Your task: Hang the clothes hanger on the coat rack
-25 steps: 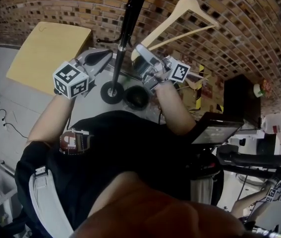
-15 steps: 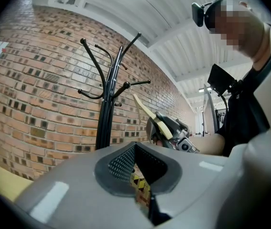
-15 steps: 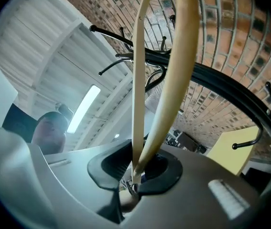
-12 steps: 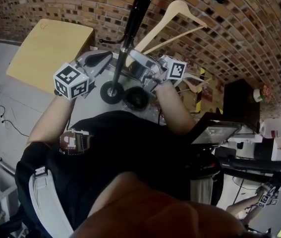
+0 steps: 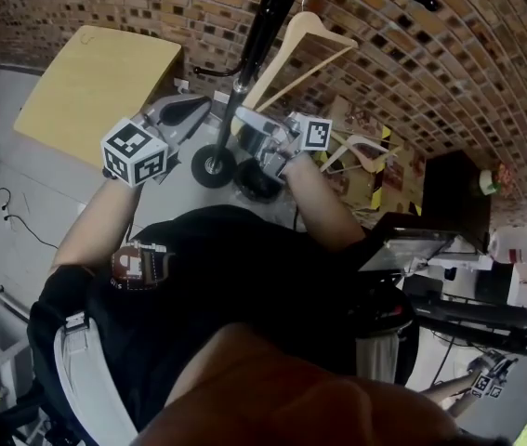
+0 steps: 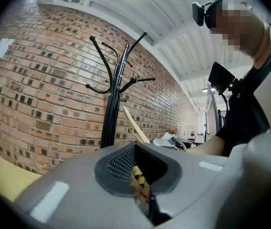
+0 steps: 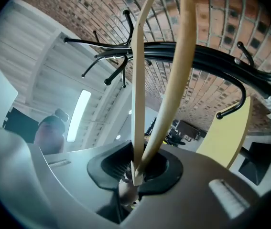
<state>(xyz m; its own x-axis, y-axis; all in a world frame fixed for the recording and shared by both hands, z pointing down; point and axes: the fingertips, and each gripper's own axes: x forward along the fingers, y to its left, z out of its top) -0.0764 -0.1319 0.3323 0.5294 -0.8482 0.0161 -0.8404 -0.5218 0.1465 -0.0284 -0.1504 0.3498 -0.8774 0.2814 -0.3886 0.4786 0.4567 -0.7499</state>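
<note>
Status: not done yet, by my read.

Head view, left to right:
- Yellow surface (image 5: 96,77) is on the far left and plays no part.
- The coat rack (image 5: 254,35) stands just right of it, by the brick wall (image 5: 412,72). Its round base (image 5: 214,167) sits on the floor near the person.
- The clothes hanger (image 5: 282,56) is up at the rack, right of the pole. Its hook end is at the top among the rack's arms and its lower corner slants down toward the person.

No view shows whether the hook is seated over an arm. That spot is tangled at the top edge in the head view and out of frame in the right gripper view. So bringing the hanger to the rack looks done. What's left: get or confirm the hook on an arm, let go, back off.

Left claw (image 5: 203,106) is left of the pole and aimed at the rack. In the left gripper view the left claw (image 6: 140,173) has its jaws together bar a thin slit. Nothing is between them and it touches nothing. Idle.

Right claw (image 5: 243,119) is just right of the pole, under the hanger. In the right gripper view the right claw (image 7: 134,171) is clamped narrow on the hanger's (image 7: 173,80) lower corner, where the shoulder arm meets the bottom bar. The wood runs up from the pads across the black rack. My guess is this claw carries at least part of the weight.

Far right: a second hanger (image 5: 361,147) lies low by the wall, not involved.
</note>
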